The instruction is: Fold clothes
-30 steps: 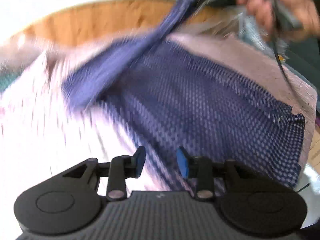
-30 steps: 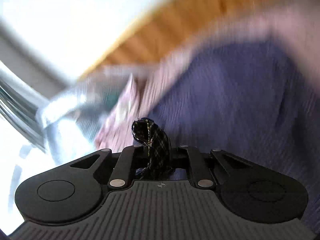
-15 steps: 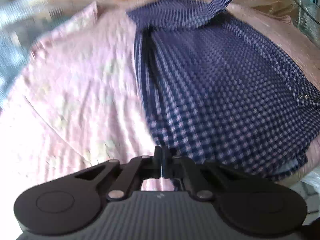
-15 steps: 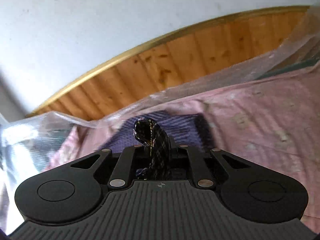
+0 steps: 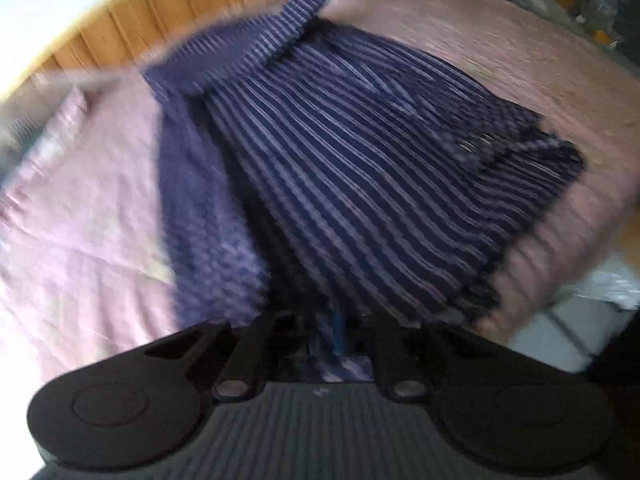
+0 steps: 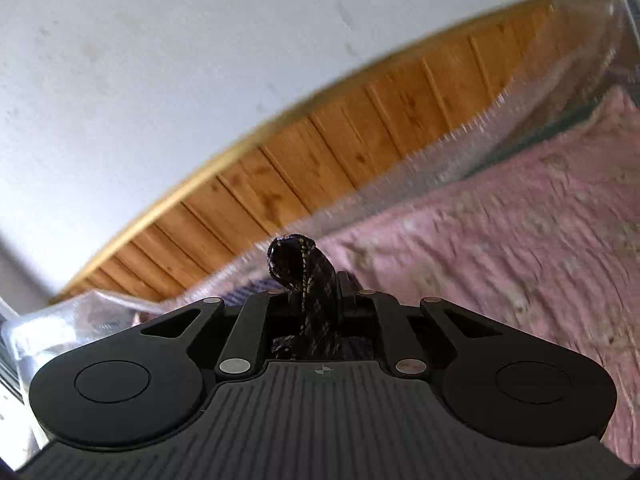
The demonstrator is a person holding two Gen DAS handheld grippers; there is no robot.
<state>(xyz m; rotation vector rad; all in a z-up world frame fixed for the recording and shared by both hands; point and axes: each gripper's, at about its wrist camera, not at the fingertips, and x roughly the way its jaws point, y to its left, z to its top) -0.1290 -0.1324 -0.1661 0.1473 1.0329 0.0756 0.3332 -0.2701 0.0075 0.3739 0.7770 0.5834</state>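
Note:
A dark blue checked shirt (image 5: 360,168) lies spread on a pink bedsheet (image 5: 80,240), blurred by motion. My left gripper (image 5: 335,330) is shut on the shirt's near edge, and a strip of the cloth shows between its fingers. From the shirt's far end a narrow band of cloth (image 5: 312,8) rises out of the top of the frame. In the right wrist view my right gripper (image 6: 316,300) is shut on a bunched fold of the shirt (image 6: 298,268), which pokes up between the fingers. That gripper is held above the bed, facing the wall.
A wooden panelled headboard (image 6: 320,140) runs along the far side under a white wall (image 6: 160,40). Clear plastic sheeting (image 6: 440,160) lies between headboard and pink bedsheet (image 6: 520,260). The bed's right edge (image 5: 560,264) drops to a pale floor.
My left gripper, open one second ago, has shut on the shirt's near edge and lifts it. My right gripper has swung up toward the wall, still holding its fold.

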